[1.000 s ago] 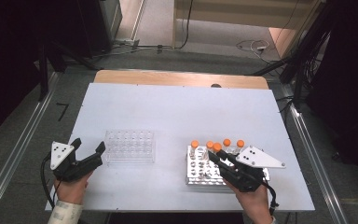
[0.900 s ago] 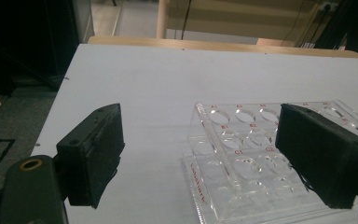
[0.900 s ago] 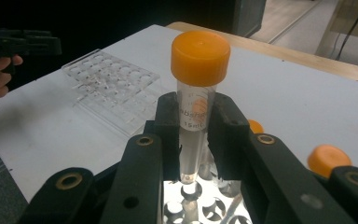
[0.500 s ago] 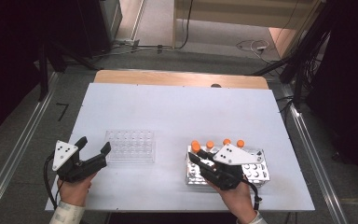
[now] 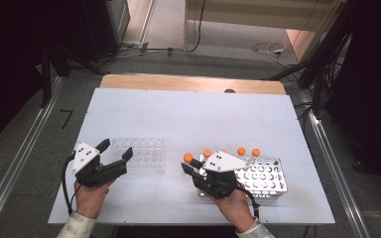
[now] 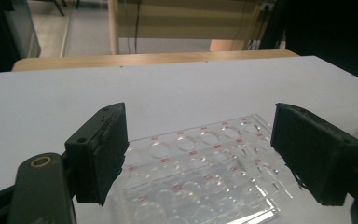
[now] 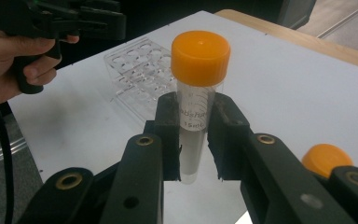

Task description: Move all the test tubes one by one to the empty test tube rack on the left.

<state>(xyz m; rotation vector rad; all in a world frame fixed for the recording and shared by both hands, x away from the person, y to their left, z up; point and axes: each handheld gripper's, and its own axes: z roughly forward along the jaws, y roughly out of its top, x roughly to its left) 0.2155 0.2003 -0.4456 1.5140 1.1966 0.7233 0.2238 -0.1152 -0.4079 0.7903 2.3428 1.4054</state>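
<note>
At the left edge of the table (image 5: 144,106), my left gripper (image 5: 115,150) sits with its jaws spread wide and nothing between the pads, which stand apart over the near end of the clear rack (image 5: 140,154); they have just been easing in a little, I judge to line up for steadying that rack, which lies flat and empty of tubes. In the left gripper view the rack (image 6: 205,168) spreads between the two black pads without either one touching it. To the right, my right gripper (image 5: 187,166) is clamped on a tube (image 7: 196,88) with an orange cap, held upright by its clear body just below the cap so the lower end hangs free to drop into a hole. The tube rides off the table, between the two racks. Farthest right stands the white rack (image 5: 263,176), with more orange-capped tubes along its far row; the near holes look empty. I read this as a tube in transit toward the clear rack, not yet seated.
</note>
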